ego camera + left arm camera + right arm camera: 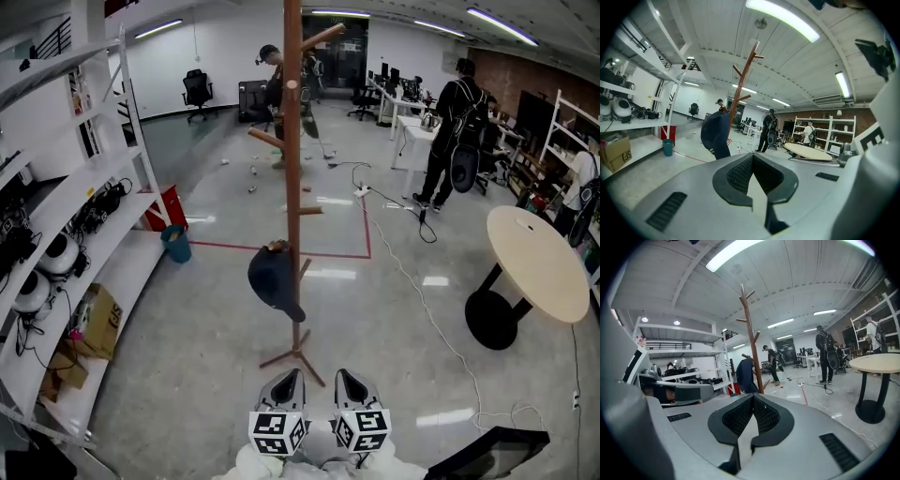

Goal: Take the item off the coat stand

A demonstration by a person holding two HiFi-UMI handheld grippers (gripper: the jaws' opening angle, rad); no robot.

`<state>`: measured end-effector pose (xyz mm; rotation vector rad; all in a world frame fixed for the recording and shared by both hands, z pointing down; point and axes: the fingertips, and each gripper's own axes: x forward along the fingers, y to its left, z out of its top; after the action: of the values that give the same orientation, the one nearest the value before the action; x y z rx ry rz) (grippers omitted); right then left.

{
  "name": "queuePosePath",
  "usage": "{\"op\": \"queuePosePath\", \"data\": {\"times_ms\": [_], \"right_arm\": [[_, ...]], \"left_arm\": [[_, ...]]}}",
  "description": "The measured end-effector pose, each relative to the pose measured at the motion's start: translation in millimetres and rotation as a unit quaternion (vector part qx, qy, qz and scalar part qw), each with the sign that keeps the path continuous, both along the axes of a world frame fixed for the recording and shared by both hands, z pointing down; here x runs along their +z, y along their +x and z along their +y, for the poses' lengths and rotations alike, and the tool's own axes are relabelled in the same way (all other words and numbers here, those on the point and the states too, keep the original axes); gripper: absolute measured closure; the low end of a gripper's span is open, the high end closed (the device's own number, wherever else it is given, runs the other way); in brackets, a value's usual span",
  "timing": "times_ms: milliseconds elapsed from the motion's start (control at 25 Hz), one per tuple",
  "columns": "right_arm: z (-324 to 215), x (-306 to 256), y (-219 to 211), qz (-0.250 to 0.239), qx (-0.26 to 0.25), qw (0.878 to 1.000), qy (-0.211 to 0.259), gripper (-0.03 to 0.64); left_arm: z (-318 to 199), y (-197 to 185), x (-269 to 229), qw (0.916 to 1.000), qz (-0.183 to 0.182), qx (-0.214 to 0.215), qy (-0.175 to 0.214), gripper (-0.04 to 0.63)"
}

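Dark navy, a cap (pixel 275 279) is hung, brim lowest, on a low peg of the wooden stand (pixel 292 169); the left gripper (pixel 289 381) and right gripper (pixel 347 380) are seen closed, empty, near the stand's foot.

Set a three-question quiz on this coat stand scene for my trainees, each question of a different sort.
1. True or false: the dark cap hangs from the topmost peg of the coat stand.
2. The jaws of the left gripper and the right gripper are: A) apart; B) together, with nothing between them; C) closed on the cap.
3. In the head view, on which side of the stand is the round table?

Key: 1 false, it hangs from a low peg. 2 B. 3 right.
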<state>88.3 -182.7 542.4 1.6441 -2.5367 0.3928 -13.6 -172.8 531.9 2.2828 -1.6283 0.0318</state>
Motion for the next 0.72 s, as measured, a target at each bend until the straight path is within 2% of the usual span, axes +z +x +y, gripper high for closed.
{"op": "queuePosePath", "data": {"times_ms": [720], "right_arm": [[-66.2,-4.8,-38.4,0.000,-0.018,1.000,0.005,0.607]], "left_arm": [[-65.3,-33.5,-1.8,0.9999,-0.001,-0.012,0.001,0.595]]}}
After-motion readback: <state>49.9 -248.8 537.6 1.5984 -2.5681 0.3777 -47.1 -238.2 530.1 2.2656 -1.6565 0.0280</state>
